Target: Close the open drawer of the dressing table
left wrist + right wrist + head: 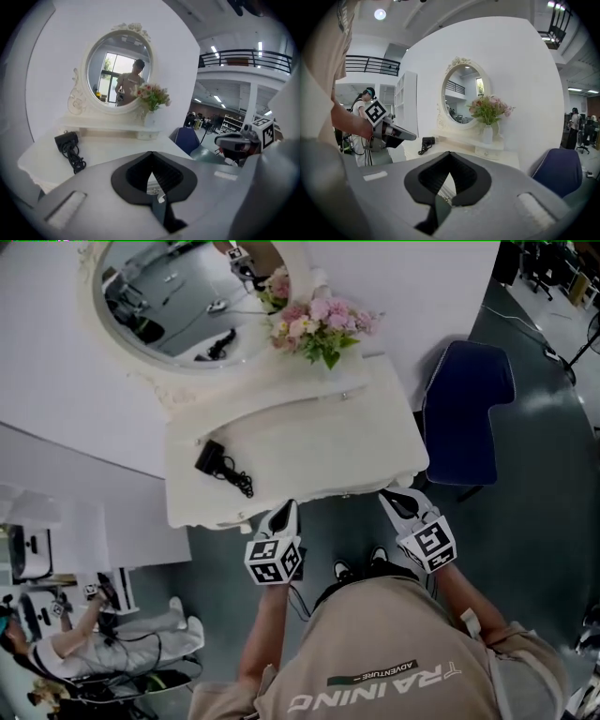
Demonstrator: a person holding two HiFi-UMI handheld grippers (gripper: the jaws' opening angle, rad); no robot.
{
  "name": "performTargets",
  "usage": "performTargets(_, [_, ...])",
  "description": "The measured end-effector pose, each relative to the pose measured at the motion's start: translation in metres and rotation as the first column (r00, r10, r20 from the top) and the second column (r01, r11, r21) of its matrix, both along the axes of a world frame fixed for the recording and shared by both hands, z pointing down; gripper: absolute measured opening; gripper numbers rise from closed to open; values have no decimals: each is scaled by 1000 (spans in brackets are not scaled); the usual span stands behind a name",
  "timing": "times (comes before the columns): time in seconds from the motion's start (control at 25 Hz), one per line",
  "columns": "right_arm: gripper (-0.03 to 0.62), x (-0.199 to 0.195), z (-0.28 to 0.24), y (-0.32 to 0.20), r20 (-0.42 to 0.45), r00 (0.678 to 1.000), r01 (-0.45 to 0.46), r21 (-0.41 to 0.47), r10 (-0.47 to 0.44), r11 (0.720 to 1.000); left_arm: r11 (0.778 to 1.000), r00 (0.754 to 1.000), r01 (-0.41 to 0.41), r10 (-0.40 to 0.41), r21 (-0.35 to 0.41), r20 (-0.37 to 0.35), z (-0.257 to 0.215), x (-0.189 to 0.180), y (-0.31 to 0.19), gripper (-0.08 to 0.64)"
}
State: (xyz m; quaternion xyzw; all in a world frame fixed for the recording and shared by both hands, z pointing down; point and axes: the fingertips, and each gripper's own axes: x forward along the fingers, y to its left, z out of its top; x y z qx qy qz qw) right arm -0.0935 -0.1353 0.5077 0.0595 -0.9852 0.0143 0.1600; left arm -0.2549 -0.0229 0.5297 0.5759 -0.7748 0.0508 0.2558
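Note:
The white dressing table (309, 460) stands against the wall, with an oval mirror (178, 296) and a vase of pink flowers (319, 324) on its raised back shelf. A small drawer with a knob (487, 151) sits in that shelf under the vase and seems to stand out a little (147, 135). My left gripper (286, 512) hovers at the table's front edge, jaws shut and empty. My right gripper (392, 498) is shut and empty by the front right corner. Each gripper view shows the other gripper (239, 143) (393, 131) in the air beside it.
A black power adapter with a coiled cable (220, 465) lies on the tabletop's left side. A dark blue chair (469, 409) stands right of the table. White shelving (37, 531) is on the left, and another person (112, 634) sits at the lower left.

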Motion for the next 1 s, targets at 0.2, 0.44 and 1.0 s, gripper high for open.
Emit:
performTargets(0.2, [2,-7,-32,9,39,998,55,45,-57,997,990,998,-4,-4,138,56,-67,6,2,15])
performTargets(0.44, [2,-16,-78,14,83,992,84,106,-93,991,976,992,-29,1,216,129,-116,7,5,15])
performTargets(1.0, [2,-16,-147,20,165,981,57,229,-97,972,933,970,-53,-36,357,239,-192,-7,12,15])
